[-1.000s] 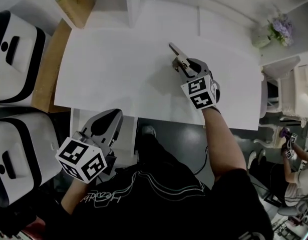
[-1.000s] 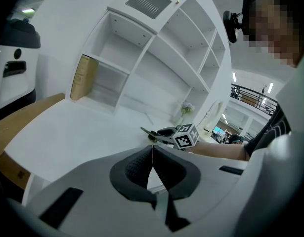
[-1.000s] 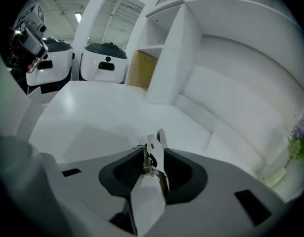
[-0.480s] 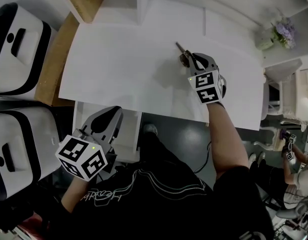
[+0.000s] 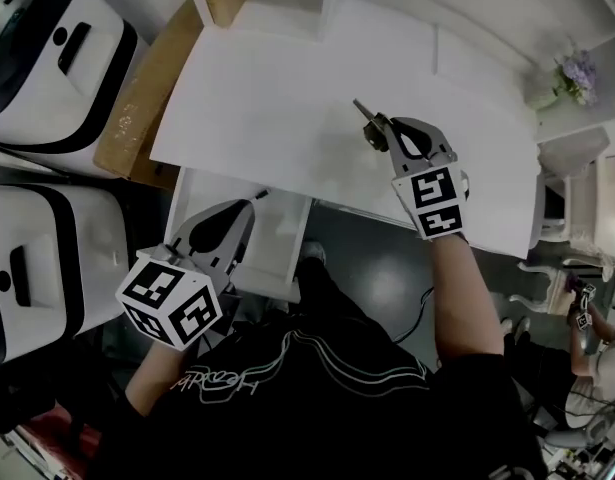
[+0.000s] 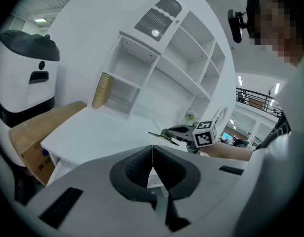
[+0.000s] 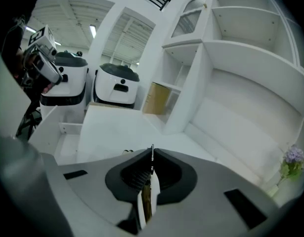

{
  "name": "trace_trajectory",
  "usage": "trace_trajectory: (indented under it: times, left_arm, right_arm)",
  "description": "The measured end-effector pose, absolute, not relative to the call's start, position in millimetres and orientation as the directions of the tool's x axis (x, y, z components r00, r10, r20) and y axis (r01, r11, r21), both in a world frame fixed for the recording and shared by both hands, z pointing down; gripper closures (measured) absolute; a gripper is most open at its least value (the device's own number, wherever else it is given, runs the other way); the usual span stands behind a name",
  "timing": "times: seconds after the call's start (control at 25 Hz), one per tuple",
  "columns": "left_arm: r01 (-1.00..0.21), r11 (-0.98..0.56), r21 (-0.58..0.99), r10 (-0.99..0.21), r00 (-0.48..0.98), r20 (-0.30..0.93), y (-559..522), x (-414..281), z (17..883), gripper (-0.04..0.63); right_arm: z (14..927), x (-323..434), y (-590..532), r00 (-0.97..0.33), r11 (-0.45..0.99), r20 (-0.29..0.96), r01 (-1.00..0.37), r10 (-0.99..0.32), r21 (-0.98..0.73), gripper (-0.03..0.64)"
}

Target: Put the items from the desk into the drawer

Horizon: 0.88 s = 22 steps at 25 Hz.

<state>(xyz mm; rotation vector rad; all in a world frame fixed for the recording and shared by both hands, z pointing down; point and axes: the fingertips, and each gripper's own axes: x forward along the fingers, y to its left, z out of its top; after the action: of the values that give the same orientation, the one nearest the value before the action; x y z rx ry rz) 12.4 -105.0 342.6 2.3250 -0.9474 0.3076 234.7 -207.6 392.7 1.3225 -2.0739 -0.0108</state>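
Left tool [image 6: 152,154]: jaws pressed together, nothing between them. Just below and ahead of my left tool, the open white drawer [image 5: 284,236]. Right tool [image 7: 152,158]: jaws pinching a thin flat olive-brown strip [image 5: 360,108], edge-on, its end jutting past the tips, held above the white surface [image 5: 267,118]. Beyond my right tool, white shelving [image 7: 226,43].

Cardboard box [image 5: 135,118] beside white appliances [image 5: 49,63]
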Motion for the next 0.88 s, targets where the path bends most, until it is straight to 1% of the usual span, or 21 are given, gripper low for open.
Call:
trace_trajectory:
  times: [0.2,0.52,0.72,0.88]
  left_arm:
    - [-0.727,-0.522,0.446,-0.602,0.684,0.412,-86,-30,335,0.574]
    - [-0.766,-0.461,0.449,-0.650,0.635,0.416,-63,-85,338,0.574]
    - [-0.797,-0.397,0.455,-0.676,0.589,0.443,-53,-113,352,0.574]
    - [-0.822,-0.345,0.453,-0.700,0.547,0.459,-49,-126,360,0.574]
  right_arm:
    - [373,163,-155,-0.383,0.573,0.503,-0.761,-0.775,0.304,0.571]
    - [386,59,-89,-0.568,0.740,0.522,-0.640,-0.637,0.207,0.571]
    - [429,8,-78,-0.630,0.825,0.568,-0.539,-0.529,0.172,0.571]
    - [475,-20,-78,-0.627,0.877,0.630,-0.435,-0.457,0.204,0.571]
